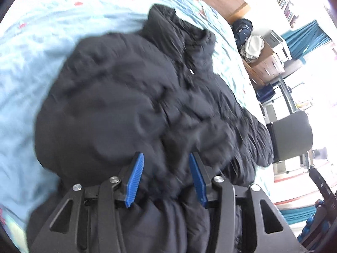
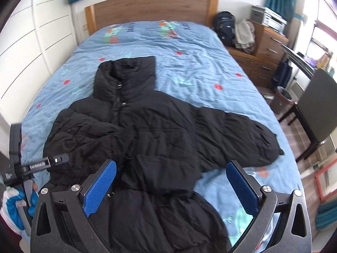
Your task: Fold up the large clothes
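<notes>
Jacket [image 2: 151, 130]: we see a black puffer lying front-up on the blue patterned bed cover [image 2: 189, 42], collar toward the wooden headboard [image 2: 151, 6], hem nearest us.
Near sleeve [image 2: 88, 135]: already laid across the chest, cuff near the zip line.
Far sleeve [image 2: 238, 132]: spread out flat toward the chair side of the bed, not yet folded in.
Left gripper [image 1: 166, 179]: we hold it just above the folded sleeve and body; its blue pads are partly apart with padded fabric bulging between them, and we cannot tell whether they touch it. It also shows at the edge of the right wrist view.
Right gripper [image 2: 170, 187]: fingers wide, nothing between the pads, poised over the hem.
Step in hand: we judge it to be bringing the spread sleeve across the chest.
How to do it well: we should take the cuff end, pinch one clean layer of padding, lift enough to clear the body, and lay it straight across so both sleeves overlap evenly.
Risk: slick, puffy fabric may slip from a shallow pinch or spring open again.
</notes>
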A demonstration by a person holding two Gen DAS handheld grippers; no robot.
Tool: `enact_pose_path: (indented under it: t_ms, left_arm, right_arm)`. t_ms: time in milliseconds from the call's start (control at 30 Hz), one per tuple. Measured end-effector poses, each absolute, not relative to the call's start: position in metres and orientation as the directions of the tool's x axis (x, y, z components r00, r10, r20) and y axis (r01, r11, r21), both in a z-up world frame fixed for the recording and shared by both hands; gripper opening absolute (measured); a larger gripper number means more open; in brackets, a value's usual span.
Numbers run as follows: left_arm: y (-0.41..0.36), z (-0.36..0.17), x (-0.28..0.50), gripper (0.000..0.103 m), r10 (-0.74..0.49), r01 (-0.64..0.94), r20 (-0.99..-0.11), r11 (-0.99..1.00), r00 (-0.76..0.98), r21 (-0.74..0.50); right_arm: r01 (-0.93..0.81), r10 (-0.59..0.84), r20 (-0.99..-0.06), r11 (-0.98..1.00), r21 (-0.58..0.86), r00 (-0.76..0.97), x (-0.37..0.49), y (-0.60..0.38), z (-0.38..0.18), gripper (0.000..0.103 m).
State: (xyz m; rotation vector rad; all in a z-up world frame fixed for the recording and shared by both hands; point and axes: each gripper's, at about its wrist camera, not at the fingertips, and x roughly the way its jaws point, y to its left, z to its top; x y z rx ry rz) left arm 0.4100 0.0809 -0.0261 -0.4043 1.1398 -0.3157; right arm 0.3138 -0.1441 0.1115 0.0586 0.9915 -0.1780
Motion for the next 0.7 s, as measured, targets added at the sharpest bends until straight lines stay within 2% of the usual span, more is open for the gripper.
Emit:
enact_pose_path:
  t_ms: [267,433,700]
  left_arm:
    - [0.103,-0.028,0.47,0.044,-0.304,0.029,-0.847,0.946,0.436,-0.324]
    - [0.103,-0.059,0.489,0.044,-0.248,0.028,-0.869,0.965,0.429,-0.262]
    - [0.092,-0.107,0.49,0.05,-0.206,0.031,-0.9,0.977,0.384,-0.21]
  right_arm:
    - [0.045,-0.005,-0.842,0.999,0.022,0.539,0.388,-0.065,0.063,0.102]
    - [-0.008,-0.006,-0.856,1.0,-0.012,0.518,0.424,-0.035,0.026,0.102]
    - [0.003,-0.023,-0.941,1.0,-0.023,0.336,0.429,-0.043,-0.05,0.102]
